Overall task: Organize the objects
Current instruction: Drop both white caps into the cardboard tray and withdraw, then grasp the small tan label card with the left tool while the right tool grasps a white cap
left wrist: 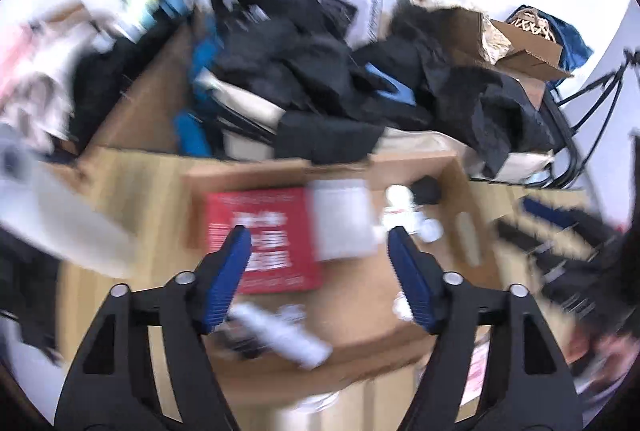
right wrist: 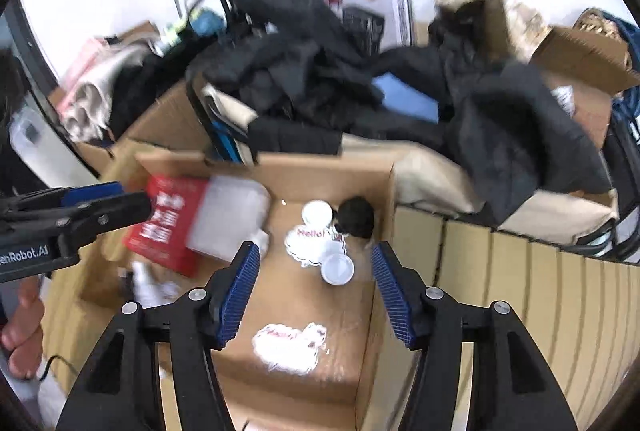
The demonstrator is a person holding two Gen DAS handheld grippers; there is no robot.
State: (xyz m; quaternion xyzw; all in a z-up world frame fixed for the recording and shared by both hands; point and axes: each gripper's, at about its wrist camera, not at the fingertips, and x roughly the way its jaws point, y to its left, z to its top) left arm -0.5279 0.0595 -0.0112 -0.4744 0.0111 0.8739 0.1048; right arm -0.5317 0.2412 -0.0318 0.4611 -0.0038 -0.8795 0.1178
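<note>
An open cardboard box (right wrist: 320, 167) sits on the pale wooden floor. Inside it lie a red printed box (right wrist: 168, 231), a white translucent pack (right wrist: 228, 219), small white cups (right wrist: 338, 269), a black round thing (right wrist: 356, 217) and a white sticker (right wrist: 288, 347). My right gripper (right wrist: 315, 247) hangs open above the cups, holding nothing. My left gripper (left wrist: 318, 233) is open over the red box (left wrist: 272, 215) and the white pack (left wrist: 340, 219), also holding nothing. It shows in the right wrist view at the left edge (right wrist: 128, 197). A white tube (left wrist: 280, 331) lies near the box's front.
A heap of dark clothes (right wrist: 320, 71) covers bags and boxes behind the cardboard box. More cardboard boxes (right wrist: 580, 59) stand at the back right. Slatted wooden floor (right wrist: 520, 291) lies to the right. Part of a person (right wrist: 22, 331) shows at the lower left. The left wrist view is blurred.
</note>
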